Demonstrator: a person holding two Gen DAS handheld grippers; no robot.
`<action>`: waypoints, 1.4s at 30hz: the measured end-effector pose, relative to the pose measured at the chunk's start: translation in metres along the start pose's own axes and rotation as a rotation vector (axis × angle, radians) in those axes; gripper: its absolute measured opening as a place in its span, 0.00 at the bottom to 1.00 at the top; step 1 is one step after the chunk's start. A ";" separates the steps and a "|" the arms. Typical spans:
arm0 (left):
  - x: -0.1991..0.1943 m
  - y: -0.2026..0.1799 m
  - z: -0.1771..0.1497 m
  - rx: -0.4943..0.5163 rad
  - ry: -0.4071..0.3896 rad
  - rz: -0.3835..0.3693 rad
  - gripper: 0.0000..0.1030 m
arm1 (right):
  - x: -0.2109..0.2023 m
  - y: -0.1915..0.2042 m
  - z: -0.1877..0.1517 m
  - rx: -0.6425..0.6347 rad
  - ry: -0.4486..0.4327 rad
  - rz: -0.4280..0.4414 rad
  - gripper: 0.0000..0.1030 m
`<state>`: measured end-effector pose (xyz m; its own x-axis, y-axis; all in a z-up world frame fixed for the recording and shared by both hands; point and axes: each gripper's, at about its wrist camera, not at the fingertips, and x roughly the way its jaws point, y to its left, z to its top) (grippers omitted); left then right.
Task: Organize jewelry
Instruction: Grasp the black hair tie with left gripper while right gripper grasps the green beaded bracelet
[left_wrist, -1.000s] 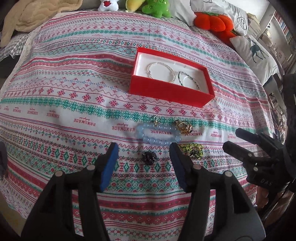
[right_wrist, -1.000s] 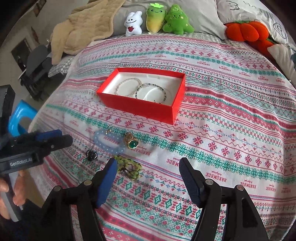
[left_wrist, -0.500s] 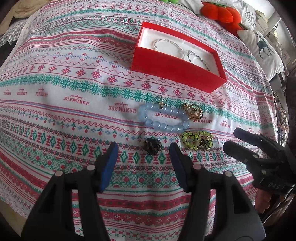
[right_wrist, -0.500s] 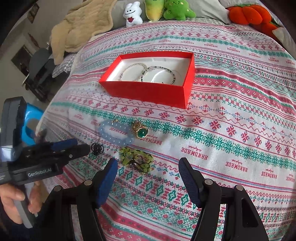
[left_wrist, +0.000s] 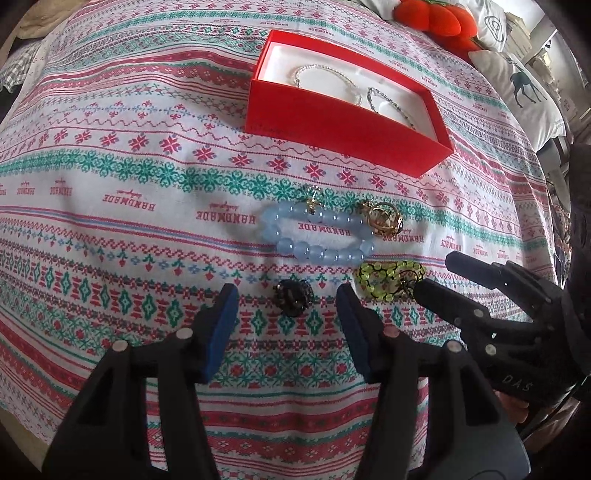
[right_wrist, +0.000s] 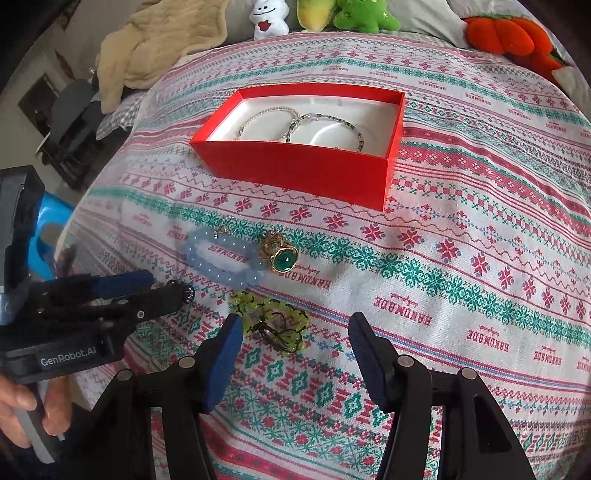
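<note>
left wrist view: left tongs (left_wrist: 284, 295) tilted steeply down, spread, closing, perhaps astride black ring (left_wrist: 293, 296)

— Where does the box (right_wrist: 295, 166) sit?
— On the bedspread (right_wrist: 461, 280), at twelve o'clock, with two bracelets (right_wrist: 325, 127) side by side inside.
— And the loose pieces?
— Nearer, at ten o'clock: a bead bracelet (right_wrist: 221, 258), a ring (right_wrist: 282, 256) touching its three o'clock side, a beaded band (right_wrist: 273, 321) at its six, a small dark piece (left_wrist: 293, 297) at the band's nine.
</note>
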<state>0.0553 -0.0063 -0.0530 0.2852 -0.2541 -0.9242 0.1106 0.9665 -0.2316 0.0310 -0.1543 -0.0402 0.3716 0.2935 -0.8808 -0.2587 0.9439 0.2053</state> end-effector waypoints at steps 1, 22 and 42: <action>0.002 -0.002 0.000 0.002 0.003 -0.003 0.53 | 0.001 0.001 0.000 -0.004 -0.001 -0.002 0.58; 0.020 -0.011 0.000 0.038 0.023 0.004 0.26 | 0.014 0.013 -0.001 -0.058 0.009 -0.035 0.57; 0.001 0.004 -0.005 0.008 -0.009 -0.004 0.22 | 0.025 0.024 0.000 -0.104 0.005 -0.068 0.15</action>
<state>0.0511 -0.0022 -0.0566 0.2934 -0.2581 -0.9205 0.1188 0.9652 -0.2328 0.0336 -0.1244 -0.0570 0.3867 0.2283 -0.8935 -0.3239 0.9408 0.1001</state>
